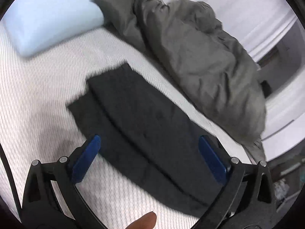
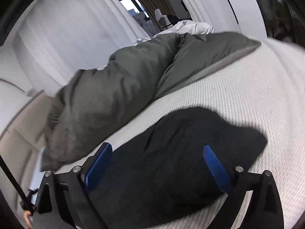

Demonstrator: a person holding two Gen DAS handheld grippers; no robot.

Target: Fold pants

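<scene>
Dark charcoal pants (image 1: 137, 118) lie flat on the white textured mattress (image 1: 38, 99), folded lengthwise with one leg over the other, running from the lower right towards the upper left. My left gripper (image 1: 150, 143) is open above the pants, its blue pads (image 1: 86, 158) spread wide on either side of the cloth. In the right wrist view the pants (image 2: 171, 152) show as a dark rumpled mass. My right gripper (image 2: 158, 152) is open over it, with blue pads (image 2: 215, 166) wide apart and nothing held.
A bunched grey duvet (image 1: 200, 57) lies along the far side of the mattress, close to the pants; it also shows in the right wrist view (image 2: 114, 91). A pale blue pillow (image 1: 47, 19) sits at the upper left. White walls and a doorway (image 2: 152, 9) lie beyond the bed.
</scene>
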